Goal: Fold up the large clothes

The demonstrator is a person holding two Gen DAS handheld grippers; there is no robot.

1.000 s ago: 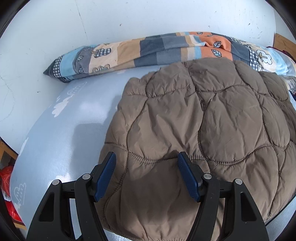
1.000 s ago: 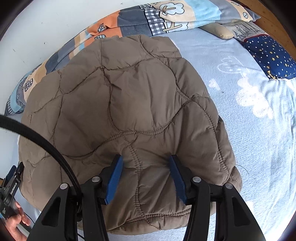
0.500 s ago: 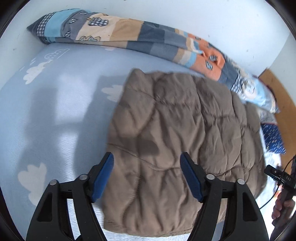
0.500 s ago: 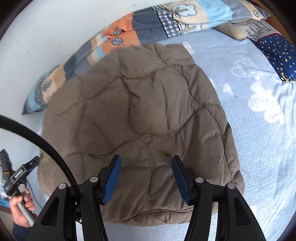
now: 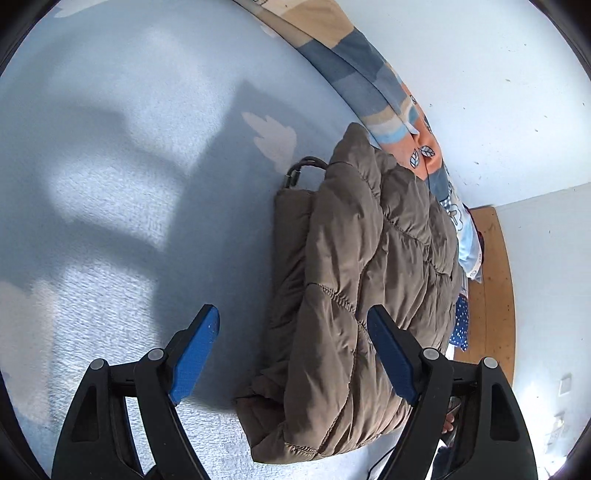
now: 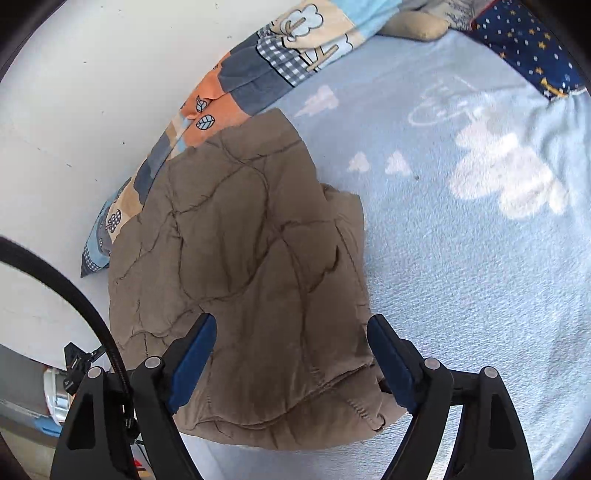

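A folded brown quilted jacket (image 5: 369,277) lies on the light blue cloud-print bed sheet (image 5: 129,184). My left gripper (image 5: 295,336) is open beside the jacket's thick folded edge. Its left finger hangs over bare sheet and its right finger over the jacket. In the right wrist view the jacket (image 6: 240,240) spreads out from under my right gripper (image 6: 293,350). That gripper's jaws are opening. The jacket's near right corner lies below and between them, and the pads do not press on it.
A rolled patchwork quilt (image 6: 258,74) runs along the white wall behind the jacket. A navy star pillow (image 6: 528,48) and a beige cushion (image 6: 413,22) lie at the head end by a wooden headboard (image 5: 495,295). A black cable (image 6: 74,288) crosses the lower left.
The left gripper has rolled and swung round to the jacket's side edge. The right gripper's jaws have spread wider and let go of the fabric, shifting toward the jacket's right corner.
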